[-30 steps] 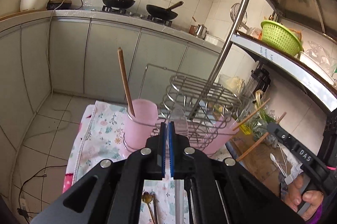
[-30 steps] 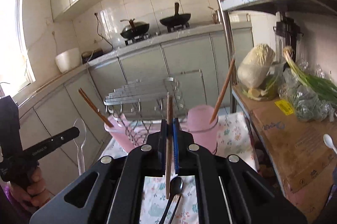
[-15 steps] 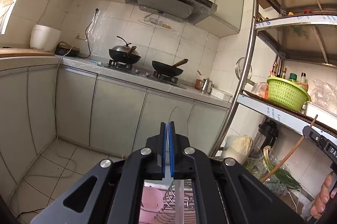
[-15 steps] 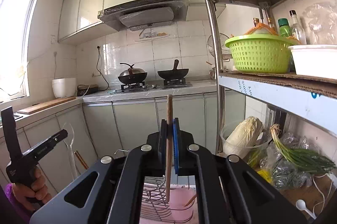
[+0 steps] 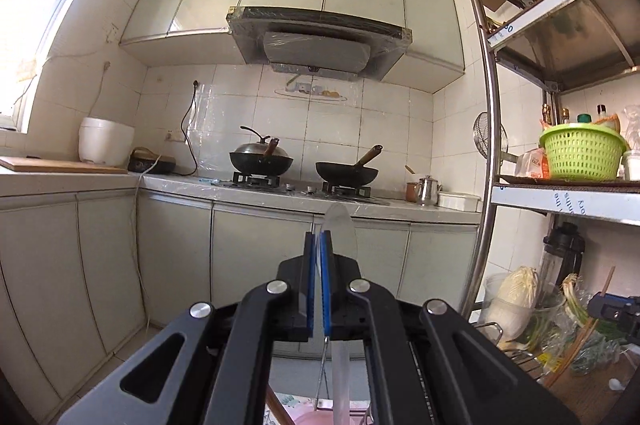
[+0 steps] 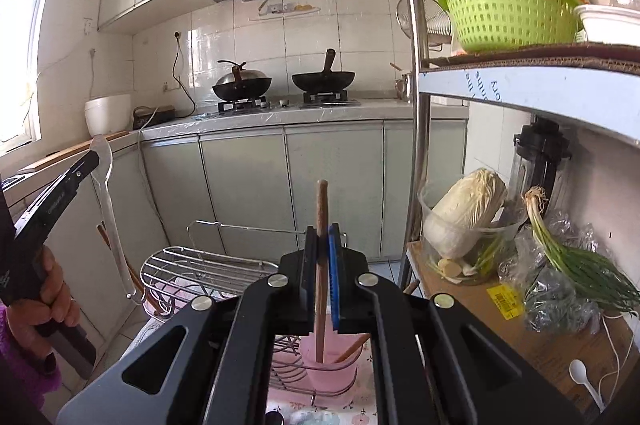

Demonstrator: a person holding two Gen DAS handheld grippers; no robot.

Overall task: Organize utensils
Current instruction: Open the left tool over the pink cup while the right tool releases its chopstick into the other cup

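Observation:
My left gripper (image 5: 319, 245) is shut on a clear plastic spoon (image 5: 339, 237), held upright with its bowl up; it also shows at the left of the right wrist view (image 6: 105, 185). My right gripper (image 6: 323, 239) is shut on a brown wooden chopstick (image 6: 321, 209), held upright above a pink cup (image 6: 332, 373) that holds another chopstick. The cup sits in a wire rack (image 6: 208, 265) on a floral cloth (image 6: 320, 409). A second pink cup (image 6: 172, 291) stands at the rack's left.
A metal shelf pole (image 6: 416, 105) rises just right of the rack. The shelf holds a cabbage bowl (image 6: 460, 221), green onions (image 6: 576, 265), a white spoon (image 6: 580, 373) and a green basket (image 6: 508, 9). Counter with two woks (image 5: 304, 165) lies behind.
Both grippers have risen and tilted up with their utensils. The left view has swung off the rack to the kitchen wall. The right view now looks down at the pink cup again.

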